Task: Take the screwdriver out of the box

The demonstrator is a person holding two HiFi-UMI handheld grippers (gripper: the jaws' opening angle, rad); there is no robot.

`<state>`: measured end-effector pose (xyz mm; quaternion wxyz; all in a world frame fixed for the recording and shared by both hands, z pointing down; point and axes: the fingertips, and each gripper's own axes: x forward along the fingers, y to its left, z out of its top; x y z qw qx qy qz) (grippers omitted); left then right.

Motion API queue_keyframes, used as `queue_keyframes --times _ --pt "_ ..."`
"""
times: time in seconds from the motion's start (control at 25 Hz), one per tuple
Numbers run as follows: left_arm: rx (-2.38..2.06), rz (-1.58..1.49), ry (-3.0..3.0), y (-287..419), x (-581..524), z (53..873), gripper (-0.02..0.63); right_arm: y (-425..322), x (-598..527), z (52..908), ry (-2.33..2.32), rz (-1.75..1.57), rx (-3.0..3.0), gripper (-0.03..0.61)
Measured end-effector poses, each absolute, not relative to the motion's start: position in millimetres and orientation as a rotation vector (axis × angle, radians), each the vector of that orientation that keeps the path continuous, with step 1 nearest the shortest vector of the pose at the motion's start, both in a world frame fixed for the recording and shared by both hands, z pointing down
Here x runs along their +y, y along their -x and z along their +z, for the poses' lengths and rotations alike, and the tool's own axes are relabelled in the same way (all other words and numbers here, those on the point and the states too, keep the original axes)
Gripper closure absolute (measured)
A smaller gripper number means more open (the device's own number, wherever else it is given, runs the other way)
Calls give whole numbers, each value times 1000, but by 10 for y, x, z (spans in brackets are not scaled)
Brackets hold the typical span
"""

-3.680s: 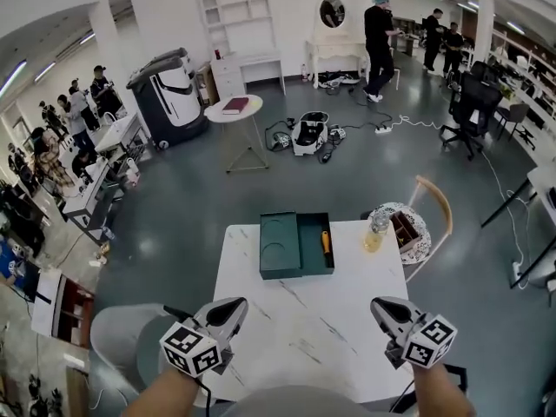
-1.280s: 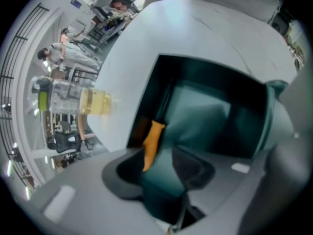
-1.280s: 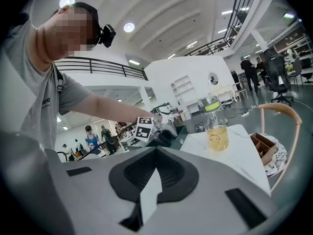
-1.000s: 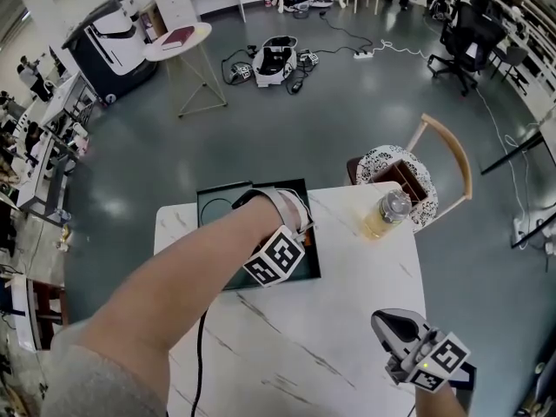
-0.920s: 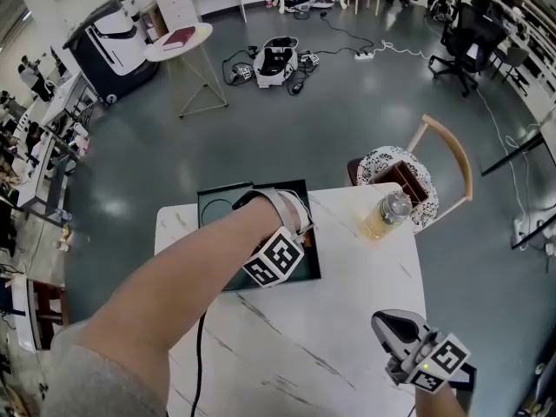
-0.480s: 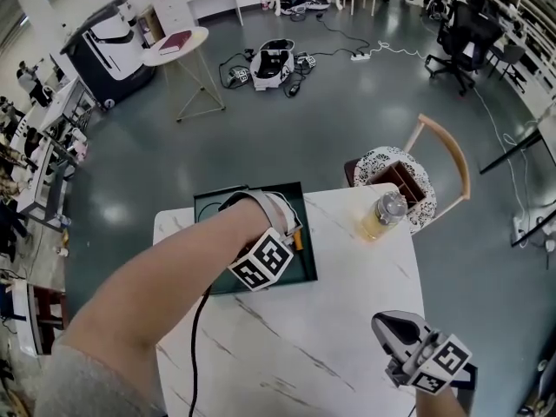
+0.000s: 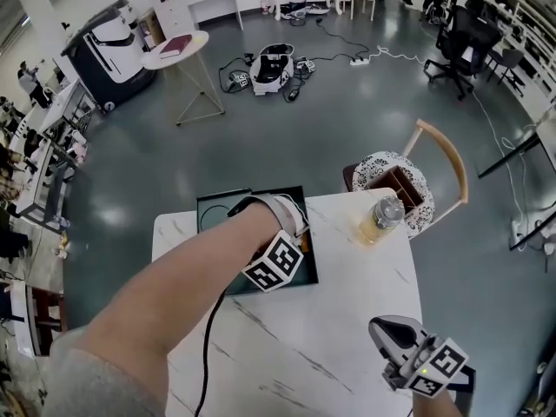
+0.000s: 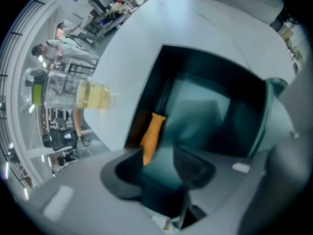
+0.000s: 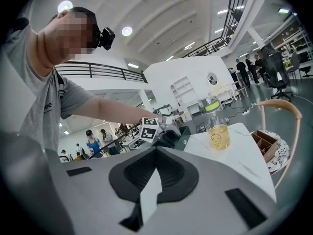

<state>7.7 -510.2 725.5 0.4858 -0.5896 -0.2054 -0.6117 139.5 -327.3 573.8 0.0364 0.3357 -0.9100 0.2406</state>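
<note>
Orange handle of the screwdriver (image 8: 151, 133) lies inside the box (image 7: 213, 207), its end just beside one jaw of the left tongs (image 8: 157, 153). These have just been opening and stand apart, pressing nothing. Grasping is the step in hand; next they likely must straddle the handle and close. Right tongs (image 9: 155, 151), closed and empty, hang well clear of the box. One screwdriver, one box, one bottle (image 7: 380, 218) beside it.

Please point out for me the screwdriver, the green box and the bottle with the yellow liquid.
screwdriver (image 8: 151, 133), left gripper view, on its orange handle.
green box (image 8: 205, 106), left gripper view, on its bare inner floor.
bottle (image 7: 375, 226), head view, on the part filled with yellow liquid.
</note>
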Motion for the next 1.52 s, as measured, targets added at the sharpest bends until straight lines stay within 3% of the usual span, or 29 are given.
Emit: queue_keyframes --times 0.04,0.12,0.24,0.44,0.6,1.04,1.08,1.2,1.36,1.52 --pt "-520 -1507 1430 -41 -5093 7233 424 -1388 -3263 5734 -1026 736 -2797 578" --pt "-568 -1568 1443 83 -5082 7172 530 -1388 -3253 5726 -1024 729 -2796 578" --pt "-473 -1657 1607 131 -5160 7051 529 -1457 -3261 5711 -1055 741 -2797 578" --pt "-29 -1912 2152 7 -5393 6946 404 -1512 -3268 5721 -1075 801 -2807 578" --pt "78 -1916 2369 -123 -5415 6962 320 -1511 -3236 5710 -1073 804 -2814 578" --pt "151 -1972 2670 -302 -5331 7132 240 -1552 -3206 5694 -1088 823 -2814 578" --pt "119 -1972 2675 -331 -5280 7124 186 -1556 -3208 5694 -1090 824 -2817 578" --pt "74 -1990 2629 -397 -5163 7149 150 -1547 -3218 5695 -1091 831 -2822 578" --pt "137 -2066 2560 -330 -5183 7291 130 -1523 -3217 5711 -1085 841 -2824 578" --pt "136 -1952 2682 -407 -5220 7289 138 -1534 -3209 5741 -1094 851 -2815 578"
